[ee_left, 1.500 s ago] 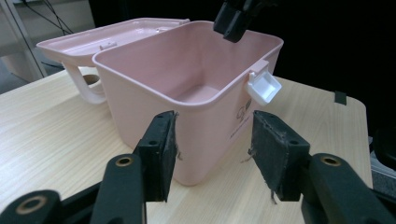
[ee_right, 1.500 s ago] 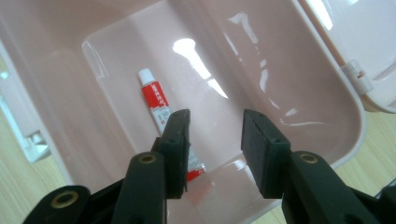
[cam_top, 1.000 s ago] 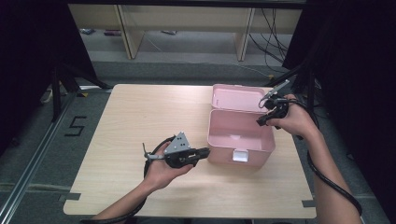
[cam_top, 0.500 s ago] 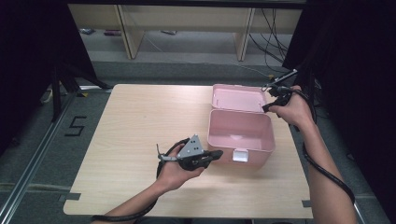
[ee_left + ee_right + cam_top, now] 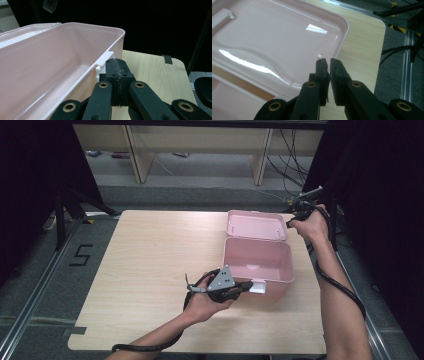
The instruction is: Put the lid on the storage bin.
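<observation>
A pink plastic box (image 5: 281, 271) stands open on the right half of the wooden table, its lid (image 5: 256, 225) folded back flat behind it. My left gripper (image 5: 246, 285) lies low at the box's front wall. In the left gripper view its jaws (image 5: 117, 65) are shut, tips against the small clasp tab (image 5: 105, 61) on the rim of the box (image 5: 62, 57). My right gripper (image 5: 291, 221) hovers at the lid's far right corner. Its jaws (image 5: 328, 64) have just been opening and stand a narrow gap apart over the lid's rim (image 5: 342, 32), with nothing between them.
The table (image 5: 150, 250) has bare wood left of the box. Its right edge (image 5: 312, 285) lies close beside the box. Beyond the far edge are shelving legs and cables (image 5: 292, 155) on the floor. A metal rail (image 5: 407, 72) runs past the table's corner.
My left hand has slid right, up to the box's front wall. My right hand has pulled away from over the box to the lid's far right corner.
</observation>
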Action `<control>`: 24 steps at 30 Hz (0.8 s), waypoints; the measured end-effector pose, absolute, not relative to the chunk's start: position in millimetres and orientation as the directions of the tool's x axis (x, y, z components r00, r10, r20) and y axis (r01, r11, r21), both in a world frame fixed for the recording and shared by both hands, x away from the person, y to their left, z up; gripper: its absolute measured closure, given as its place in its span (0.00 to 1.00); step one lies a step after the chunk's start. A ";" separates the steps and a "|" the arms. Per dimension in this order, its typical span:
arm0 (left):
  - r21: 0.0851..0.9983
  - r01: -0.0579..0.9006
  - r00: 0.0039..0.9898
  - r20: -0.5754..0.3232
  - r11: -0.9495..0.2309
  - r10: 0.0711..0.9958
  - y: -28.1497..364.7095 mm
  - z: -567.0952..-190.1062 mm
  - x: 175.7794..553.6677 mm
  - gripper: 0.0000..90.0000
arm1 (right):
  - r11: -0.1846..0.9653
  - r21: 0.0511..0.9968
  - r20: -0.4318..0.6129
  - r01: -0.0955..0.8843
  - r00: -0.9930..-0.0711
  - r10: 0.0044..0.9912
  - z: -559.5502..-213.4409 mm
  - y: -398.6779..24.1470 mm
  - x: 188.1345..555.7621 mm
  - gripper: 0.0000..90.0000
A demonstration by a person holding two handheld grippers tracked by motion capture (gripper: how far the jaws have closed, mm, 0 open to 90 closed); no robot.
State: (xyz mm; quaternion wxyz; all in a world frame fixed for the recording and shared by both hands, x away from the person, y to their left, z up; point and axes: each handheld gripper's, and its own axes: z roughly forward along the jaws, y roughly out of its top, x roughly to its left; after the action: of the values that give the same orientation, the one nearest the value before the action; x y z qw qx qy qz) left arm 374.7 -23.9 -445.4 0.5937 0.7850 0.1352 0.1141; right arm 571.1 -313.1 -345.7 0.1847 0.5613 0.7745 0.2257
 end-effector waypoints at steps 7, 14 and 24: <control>0.965 0.069 0.936 0.025 -0.254 0.350 -35.6 -451.8 378.4 1.00 | 0.211 0.559 -0.007 0.802 -0.249 0.968 -355.4 -314.3 589.7 0.93; 0.958 0.061 0.937 0.042 -0.281 0.346 -42.0 -458.5 380.2 0.99 | 0.170 0.553 0.016 0.816 -0.215 0.977 -370.1 -316.8 601.8 0.89; 0.960 0.064 0.936 0.038 -0.274 0.350 -47.4 -464.2 382.2 0.99 | 0.155 0.554 0.018 0.818 -0.198 0.980 -380.0 -318.7 611.4 0.89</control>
State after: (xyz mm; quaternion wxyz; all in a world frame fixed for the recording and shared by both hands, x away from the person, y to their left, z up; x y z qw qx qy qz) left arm 382.2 -47.4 -464.2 0.5879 0.7889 0.1313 0.1218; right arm 611.4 -318.7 -380.0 0.1767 0.6080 0.7393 0.2294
